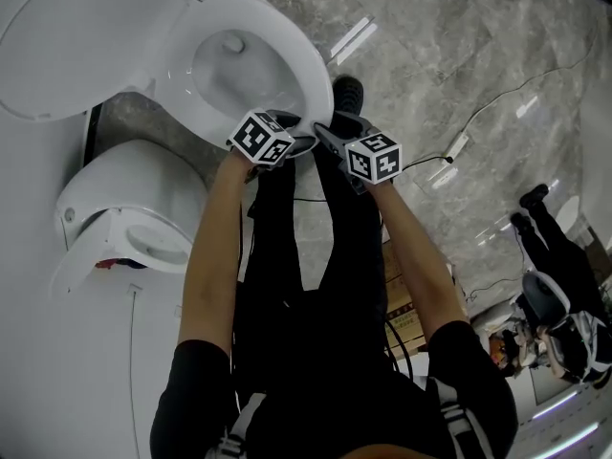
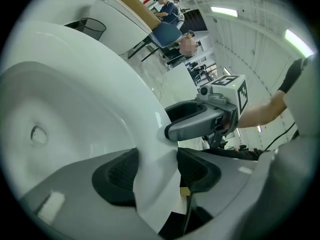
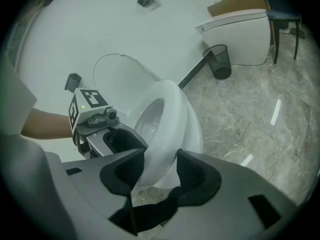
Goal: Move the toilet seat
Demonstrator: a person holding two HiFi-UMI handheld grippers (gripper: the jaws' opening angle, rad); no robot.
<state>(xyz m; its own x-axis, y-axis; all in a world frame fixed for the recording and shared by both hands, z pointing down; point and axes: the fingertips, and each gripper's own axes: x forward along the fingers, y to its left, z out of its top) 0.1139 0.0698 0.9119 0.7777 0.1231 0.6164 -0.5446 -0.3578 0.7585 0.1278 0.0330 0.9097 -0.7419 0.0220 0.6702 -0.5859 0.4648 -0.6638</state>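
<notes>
The left gripper's [image 2: 156, 171] fingers [image 2: 117, 176] were clamped on the front rim of the toilet seat [image 3: 177, 114]. The right gripper's [image 3: 159, 174] fingers [image 3: 197, 176] were clamped on the same rim just beside them, toward 3 o'clock in the head view. The seat sat over the bowl [image 1: 225, 65], at about 11 o'clock from both grippers, with the raised lid [image 1: 57, 36] farther off toward 10 o'clock. It looked like a stiff, glossy, fairly light ring hinged at the back, so the front rim seemed the sensible hold, though slick enough to slip and drop from a loose grip.
</notes>
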